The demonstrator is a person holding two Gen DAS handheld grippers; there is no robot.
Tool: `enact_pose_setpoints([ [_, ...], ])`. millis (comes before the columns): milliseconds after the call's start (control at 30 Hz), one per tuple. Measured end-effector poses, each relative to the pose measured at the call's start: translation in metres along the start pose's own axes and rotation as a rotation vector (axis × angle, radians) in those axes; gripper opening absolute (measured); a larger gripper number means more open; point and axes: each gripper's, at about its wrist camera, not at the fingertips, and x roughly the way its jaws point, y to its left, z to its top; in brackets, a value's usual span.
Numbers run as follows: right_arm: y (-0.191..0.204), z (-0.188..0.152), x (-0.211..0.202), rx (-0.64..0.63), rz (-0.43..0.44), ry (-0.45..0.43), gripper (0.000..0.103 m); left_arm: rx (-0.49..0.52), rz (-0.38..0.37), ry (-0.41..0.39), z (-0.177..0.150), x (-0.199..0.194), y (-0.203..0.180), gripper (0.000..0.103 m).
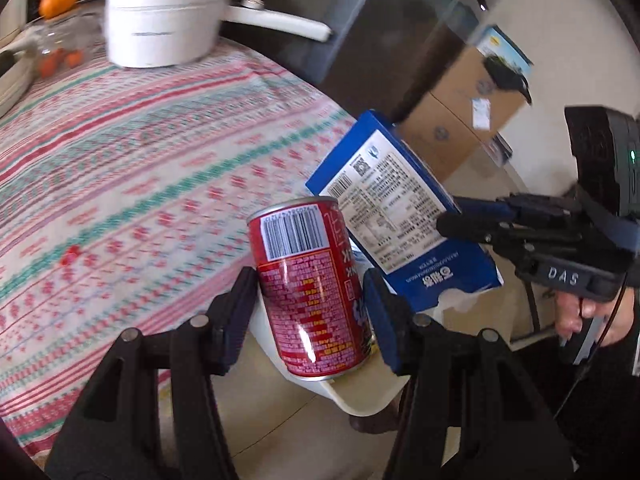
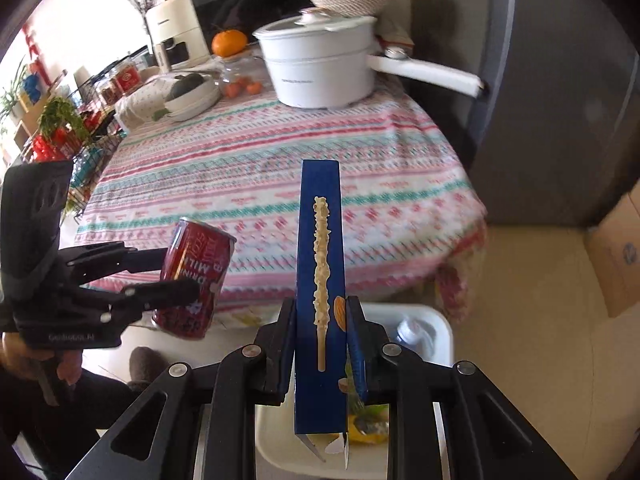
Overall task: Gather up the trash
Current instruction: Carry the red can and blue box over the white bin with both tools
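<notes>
Two grippers loaded, white bin (image 2: 442, 332) holding perhaps a bottle (image 2: 408, 330)

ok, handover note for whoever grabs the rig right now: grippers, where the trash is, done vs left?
Left gripper: shut on the red can, held in the air past the table edge.
Right gripper: shut on the blue snack box, held upright above the white bin.
The bin sits on the floor beside the table; it already holds a plastic bottle and some wrappers.
Done: both items picked up.
Left: drop the box and the can into the bin. No other trash shows on the table.
</notes>
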Motion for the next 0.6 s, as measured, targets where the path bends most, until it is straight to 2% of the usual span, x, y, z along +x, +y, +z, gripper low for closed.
enact_pose_setpoints([
  [200,-0.042,-0.035,0.004,0.076,-0.036,0.059,0.024,0.093,0.011,0.030,-0.015,0.039,-0.031,0.056],
  [300,-0.057,-0.046,0.007,0.101,-0.047,0.083,0.024,0.133,0.045,0.038,-0.022,0.052,-0.038,0.056],
  [500,-0.079,-0.054,0.004,0.133,-0.054,0.090,0.024,0.154,0.083,0.072,-0.028,0.070,-0.041,0.057],
  [600,-0.083,-0.055,0.001,0.139,-0.050,0.087,0.024,0.165,0.088,0.068,-0.027,0.068,-0.042,0.065],
])
